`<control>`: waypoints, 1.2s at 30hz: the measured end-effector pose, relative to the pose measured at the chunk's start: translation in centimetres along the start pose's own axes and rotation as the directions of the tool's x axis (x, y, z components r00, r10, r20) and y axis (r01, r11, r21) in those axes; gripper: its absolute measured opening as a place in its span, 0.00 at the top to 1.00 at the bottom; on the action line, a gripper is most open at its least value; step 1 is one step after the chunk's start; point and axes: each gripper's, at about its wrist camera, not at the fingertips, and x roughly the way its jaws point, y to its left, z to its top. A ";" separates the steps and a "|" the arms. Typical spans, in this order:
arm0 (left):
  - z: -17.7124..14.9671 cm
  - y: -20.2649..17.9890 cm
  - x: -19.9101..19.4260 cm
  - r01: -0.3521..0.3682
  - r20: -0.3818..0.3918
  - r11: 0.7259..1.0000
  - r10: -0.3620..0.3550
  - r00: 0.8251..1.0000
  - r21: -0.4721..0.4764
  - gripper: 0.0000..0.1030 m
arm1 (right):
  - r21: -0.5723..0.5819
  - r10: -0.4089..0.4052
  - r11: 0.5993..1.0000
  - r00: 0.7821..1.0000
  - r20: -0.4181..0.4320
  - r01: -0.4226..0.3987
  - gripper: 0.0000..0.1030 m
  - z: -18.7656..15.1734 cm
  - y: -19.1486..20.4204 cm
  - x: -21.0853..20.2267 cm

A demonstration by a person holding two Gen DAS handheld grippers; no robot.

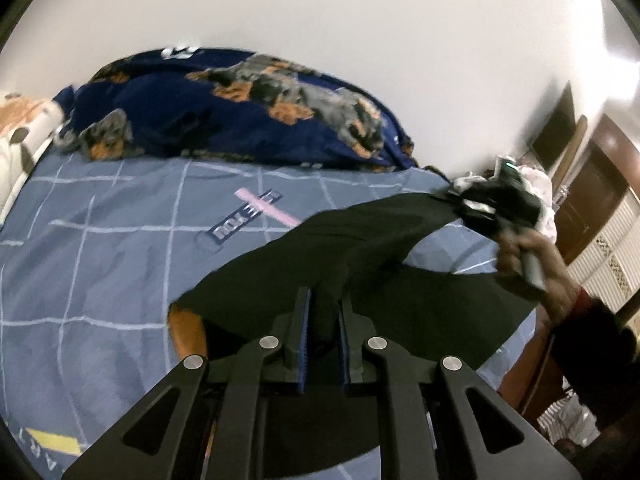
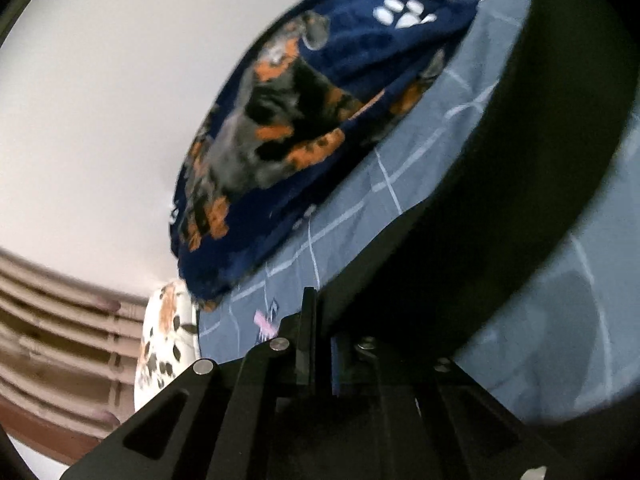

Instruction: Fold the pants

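Black pants (image 1: 360, 264) hang stretched above a blue checked bedsheet (image 1: 120, 248). My left gripper (image 1: 323, 312) is shut on one edge of the pants, with black cloth pinched between its blue pads. My right gripper (image 1: 472, 204) shows at the far right of the left wrist view, held by a hand and gripping the other end of the pants. In the right wrist view the right gripper (image 2: 322, 320) is shut on the black pants (image 2: 500, 200), which sweep up to the upper right over the sheet (image 2: 400, 184).
A navy blanket with a dog print (image 1: 240, 108) is heaped at the far side of the bed by the white wall. A spotted pillow (image 2: 164, 344) lies at the bed's end. A brown door and white cabinet (image 1: 600, 216) stand at the right.
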 end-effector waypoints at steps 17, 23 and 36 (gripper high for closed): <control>-8.2 2.1 1.8 -0.093 -0.204 0.996 0.093 0.975 0.010 0.84 | 0.176 -0.048 0.983 0.996 -0.081 0.061 0.94 -18.8 -9.0 -5.7; -9.8 2.8 1.9 -0.125 -0.228 0.992 0.126 0.966 0.018 0.74 | 0.198 -0.052 0.978 0.995 -0.090 0.070 0.94 -19.7 -9.7 -5.3; -8.8 1.4 -3.9 -0.428 -0.057 0.895 0.437 0.898 0.125 0.24 | 0.204 -0.021 0.978 0.997 -0.075 0.036 0.94 -20.3 -9.9 -4.9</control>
